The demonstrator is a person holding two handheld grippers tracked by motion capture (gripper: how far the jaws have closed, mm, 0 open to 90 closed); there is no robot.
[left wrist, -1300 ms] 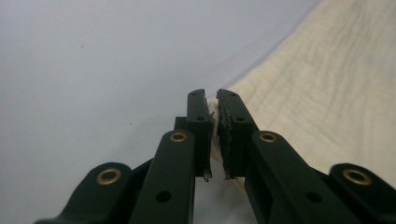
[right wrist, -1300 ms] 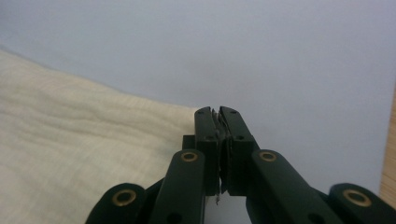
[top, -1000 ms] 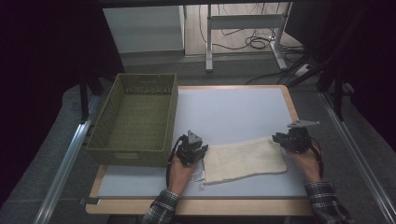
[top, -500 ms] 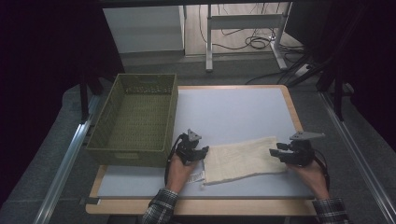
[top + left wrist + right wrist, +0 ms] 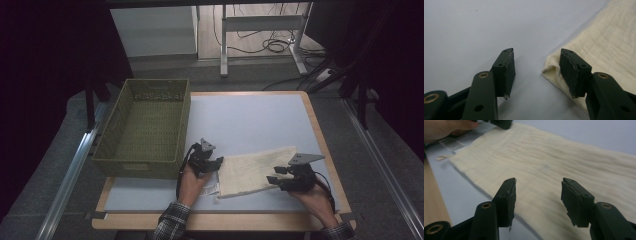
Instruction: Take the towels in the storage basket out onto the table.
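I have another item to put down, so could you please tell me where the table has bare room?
The pale grey mat is bare beyond the cream folded cloth, right of the olive woven basket. The near edge is crowded by the left gripper, right gripper and cloth.

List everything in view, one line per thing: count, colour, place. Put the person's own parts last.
Folded cream cloth: one, cream, near side of the mat, between the grippers.
White paper label: one, white, at the cloth's left corner.
Woven green basket: one, olive green, left of the mat.
Pale grey mat: one, light grey, on the tabletop.
Wooden table: one, light wood, under the mat.
Left gripper: one, black, open, at the cloth's left edge.
Right gripper: one, black, open, over the cloth's right end.
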